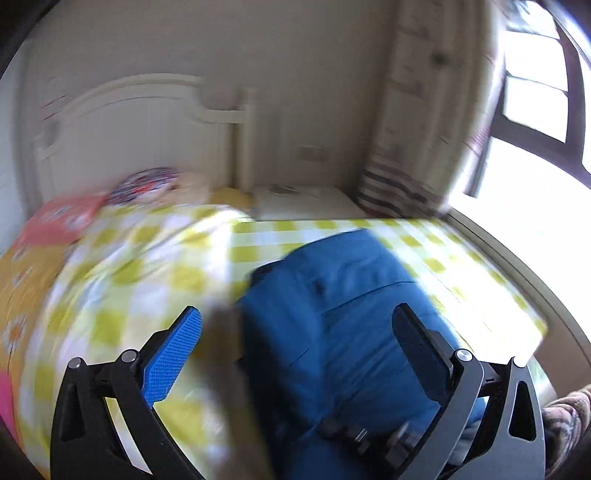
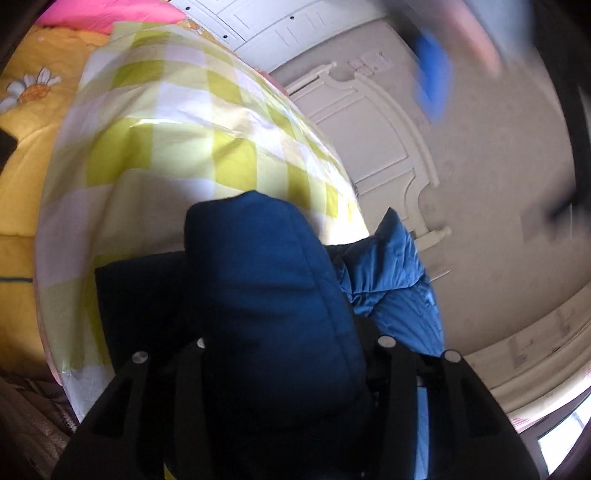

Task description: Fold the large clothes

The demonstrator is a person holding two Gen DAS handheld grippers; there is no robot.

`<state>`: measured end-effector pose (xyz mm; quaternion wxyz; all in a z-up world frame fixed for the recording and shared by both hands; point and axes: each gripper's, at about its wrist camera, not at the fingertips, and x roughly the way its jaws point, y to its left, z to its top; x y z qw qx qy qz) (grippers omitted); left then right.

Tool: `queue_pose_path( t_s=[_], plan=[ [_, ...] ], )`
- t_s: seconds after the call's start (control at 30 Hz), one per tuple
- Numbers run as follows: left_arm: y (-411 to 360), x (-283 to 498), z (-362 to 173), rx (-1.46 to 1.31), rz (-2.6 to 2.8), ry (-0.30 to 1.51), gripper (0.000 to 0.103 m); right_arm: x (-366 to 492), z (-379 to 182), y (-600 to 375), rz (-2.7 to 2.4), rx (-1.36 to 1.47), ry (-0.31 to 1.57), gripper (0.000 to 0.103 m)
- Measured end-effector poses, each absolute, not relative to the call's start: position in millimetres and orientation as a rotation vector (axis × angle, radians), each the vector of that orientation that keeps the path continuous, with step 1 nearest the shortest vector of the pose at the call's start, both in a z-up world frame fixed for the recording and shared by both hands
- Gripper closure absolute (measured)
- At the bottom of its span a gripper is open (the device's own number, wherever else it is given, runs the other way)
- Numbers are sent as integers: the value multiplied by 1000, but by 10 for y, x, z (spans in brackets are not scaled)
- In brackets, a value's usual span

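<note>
On the bed, seen from the left wrist camera, a blue padded jacket lies bunched on the yellow-and-white checked sheet. The left gripper hangs over it with its fingers set wide apart and nothing clamped between them; the blue-padded finger is over the sheet and the other over the jacket's fabric. Much of this view is blurred. Beyond the bed stand a white headboard, a small white bedside cabinet and a striped curtain beside a bright window. Orange and red patterned bedding sits near the headboard.

Across the right wrist view, which is rolled well to one side, a thick dark-blue fold of the same jacket fills the space between the fingers of the right gripper. The fingertips are hidden by the fabric, so I cannot tell whether the pads press on it. More of the jacket shows lighter blue at the right. Behind it lie the checked sheet, a yellow quilt with a daisy print and a pink pillow. At the upper right a blurred blue pad of the left gripper shows.
</note>
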<state>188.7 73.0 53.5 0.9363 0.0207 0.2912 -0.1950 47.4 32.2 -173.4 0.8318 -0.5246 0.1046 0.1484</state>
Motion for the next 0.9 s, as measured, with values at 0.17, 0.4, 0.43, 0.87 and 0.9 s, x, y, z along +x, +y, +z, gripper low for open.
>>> queue_pose_path(
  t_s=[0.17,0.4,0.43,0.87,0.9],
  plan=[
    [11,2636,227,243,-477,753,4,416,-1713,180,340,-1091,189,55],
    [572,3055,-696,16,-397,862,4,-248,-1215,-446,692,-871,248,31],
    [618,3029,-712,21,-370,847,4,-275,-1102,-584,716,-805,259,32],
    [703,2767,-674,25,-279,754,4,348,-1184,-1356,603,-530,412,31],
    [684,2755,-634,61,-247,749,4,393,-1185,-1347,606,-522,427,31]
  ],
)
